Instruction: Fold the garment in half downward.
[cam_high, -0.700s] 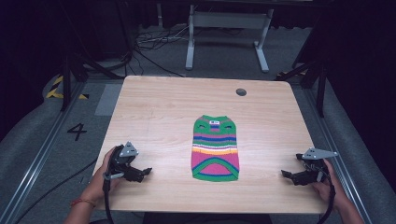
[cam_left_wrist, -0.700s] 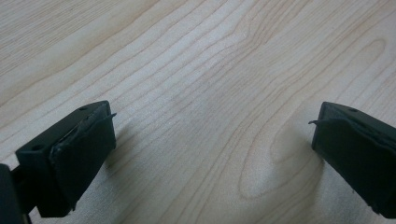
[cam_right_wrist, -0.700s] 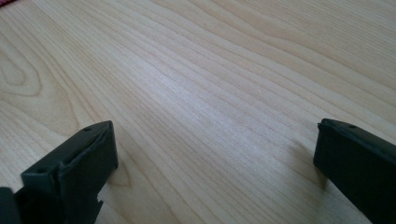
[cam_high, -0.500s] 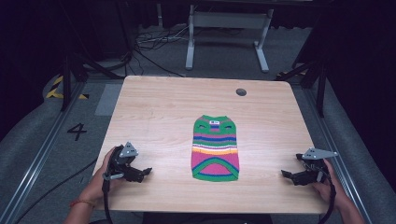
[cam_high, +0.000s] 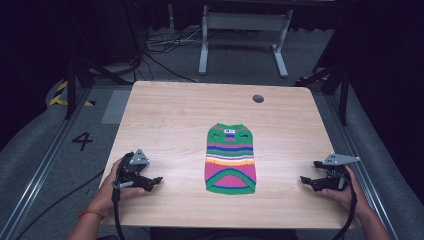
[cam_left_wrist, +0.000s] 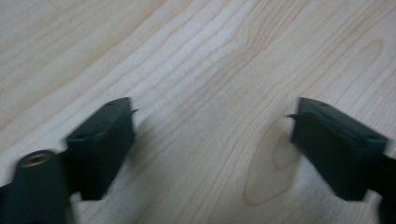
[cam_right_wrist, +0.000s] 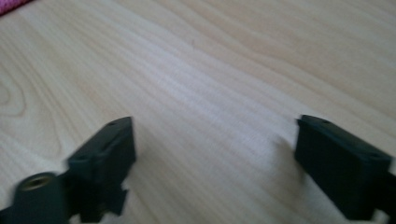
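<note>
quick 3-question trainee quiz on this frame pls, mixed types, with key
1. True or false: the left gripper is shut on the sweater.
2. The sweater lies: A) flat on the table, between the grippers; B) bunched at the far left corner; C) held by the right gripper.
3. Fill in: near the table's far edge is a small dark round ____.

Key: 1 false, its jaws stand apart over bare wood. 2 A. 3 hole.
</note>
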